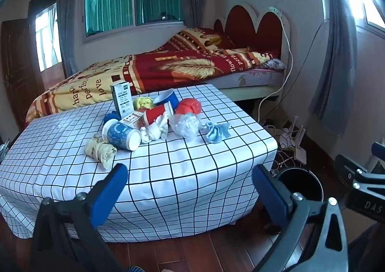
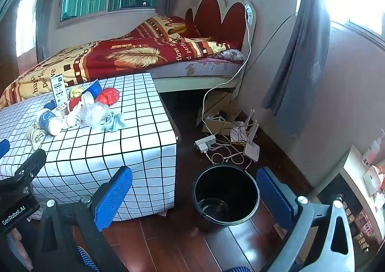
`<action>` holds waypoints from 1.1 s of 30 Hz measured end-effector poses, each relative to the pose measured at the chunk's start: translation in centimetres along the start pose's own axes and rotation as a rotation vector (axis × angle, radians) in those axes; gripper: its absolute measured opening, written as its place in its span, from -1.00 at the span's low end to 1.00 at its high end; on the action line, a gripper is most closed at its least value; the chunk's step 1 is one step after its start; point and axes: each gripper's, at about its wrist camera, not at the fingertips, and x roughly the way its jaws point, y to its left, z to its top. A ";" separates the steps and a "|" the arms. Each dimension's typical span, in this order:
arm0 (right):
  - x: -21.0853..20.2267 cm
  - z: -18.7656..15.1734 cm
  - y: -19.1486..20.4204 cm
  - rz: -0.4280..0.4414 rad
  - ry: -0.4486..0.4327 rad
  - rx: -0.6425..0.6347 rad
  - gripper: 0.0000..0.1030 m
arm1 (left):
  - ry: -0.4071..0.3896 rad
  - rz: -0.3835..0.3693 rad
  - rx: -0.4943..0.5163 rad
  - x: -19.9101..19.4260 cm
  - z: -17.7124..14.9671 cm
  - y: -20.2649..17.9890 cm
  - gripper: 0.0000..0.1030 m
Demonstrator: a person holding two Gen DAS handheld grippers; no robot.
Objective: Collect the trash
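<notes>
A heap of trash lies on a low table with a white checked cloth (image 1: 182, 175): a blue paper cup (image 1: 121, 134) on its side, a red cup (image 1: 157, 113), a clear plastic bag (image 1: 186, 125), a crumpled blue tissue (image 1: 216, 132), a beige wad (image 1: 101, 151), a red ball (image 1: 189, 105) and an upright carton (image 1: 122, 99). A black bin (image 2: 226, 196) stands on the floor right of the table. My left gripper (image 1: 190, 175) is open and empty, short of the table's near edge. My right gripper (image 2: 195, 182) is open and empty above the bin.
A bed with a red and yellow quilt (image 1: 168, 67) stands behind the table. Cables, a power strip (image 2: 205, 143) and a router (image 2: 251, 149) litter the wooden floor beyond the bin. A shelf unit (image 2: 361, 175) is at the right.
</notes>
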 end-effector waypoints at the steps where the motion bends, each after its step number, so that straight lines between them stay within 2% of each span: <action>1: 0.0 0.0 0.0 -0.003 -0.002 -0.002 1.00 | -0.003 0.002 0.006 -0.2 0.0 -0.2 1.00; 2: 0.0 0.0 0.0 -0.002 0.000 -0.002 1.00 | -0.003 0.003 0.005 -0.2 -0.8 -0.1 1.00; 10: 0.2 -0.1 -0.1 0.004 0.009 0.003 1.00 | 0.022 -0.005 -0.030 0.2 -0.4 1.0 1.00; 33: 0.6 -0.1 0.3 0.008 0.021 0.007 1.00 | 0.042 0.002 -0.017 0.8 -0.8 1.0 1.00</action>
